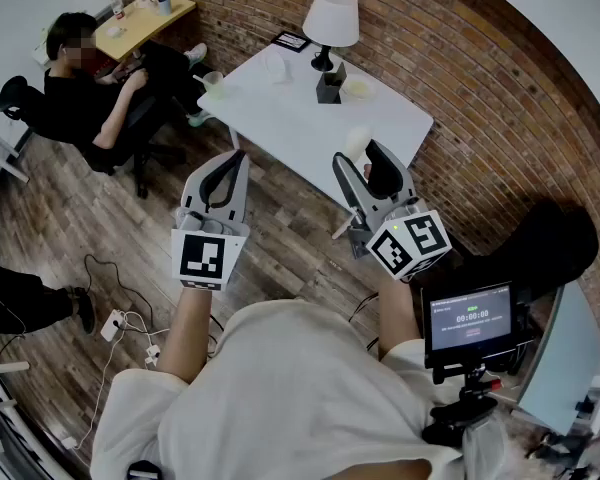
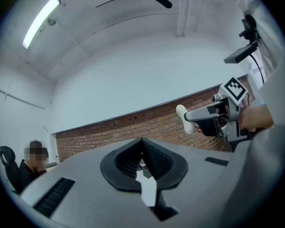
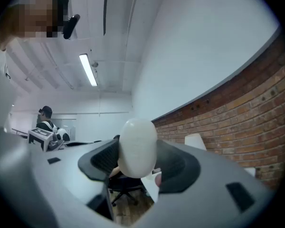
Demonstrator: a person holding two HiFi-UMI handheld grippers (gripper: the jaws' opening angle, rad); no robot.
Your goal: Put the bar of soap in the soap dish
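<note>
While right claw (image 1: 363,156) grips bar of soap (image 3: 137,146) | left claw (image 2: 142,144) closed | soap dish (image 1: 359,89) on table (image 1: 300,133)

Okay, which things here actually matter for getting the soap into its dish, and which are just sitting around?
Part of the job:
bar of soap, clamped in the right gripper
pale dish on the white table, likely the soap dish

Just lying about:
lamp
cup
black box
screen
floor cables
</note>
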